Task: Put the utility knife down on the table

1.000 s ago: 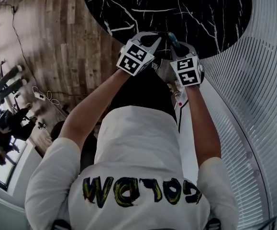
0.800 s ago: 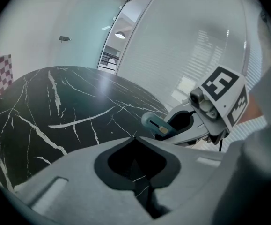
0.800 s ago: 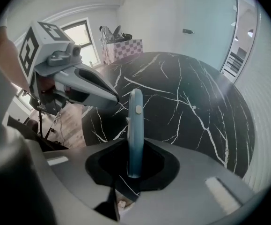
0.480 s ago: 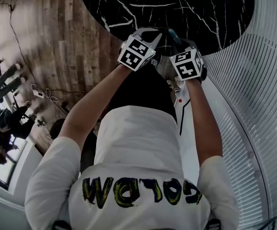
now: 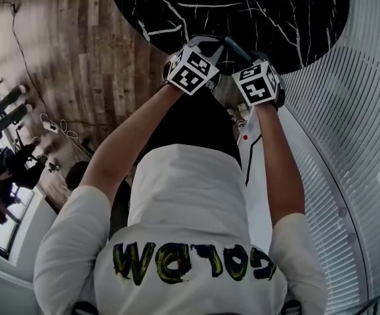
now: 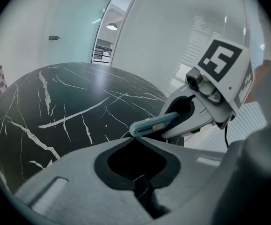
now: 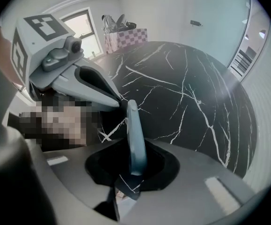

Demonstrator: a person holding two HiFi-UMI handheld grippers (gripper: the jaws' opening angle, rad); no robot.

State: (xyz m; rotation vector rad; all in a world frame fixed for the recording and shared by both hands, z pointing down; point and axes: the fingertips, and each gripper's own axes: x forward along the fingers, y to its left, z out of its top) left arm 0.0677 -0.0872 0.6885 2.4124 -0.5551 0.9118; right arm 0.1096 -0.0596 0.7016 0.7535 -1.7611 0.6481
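Gripping the utility knife [image 7: 133, 121] in right claw [image 7: 134, 149] | left claw [image 6: 135, 137] sitting closed, empty | risk — knife is hanging by the counter [image 5: 275, 12] edge, could drop off.

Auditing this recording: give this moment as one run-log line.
right gripper: shut on utility knife, held over black marble table, not set down | left gripper: shut, empty
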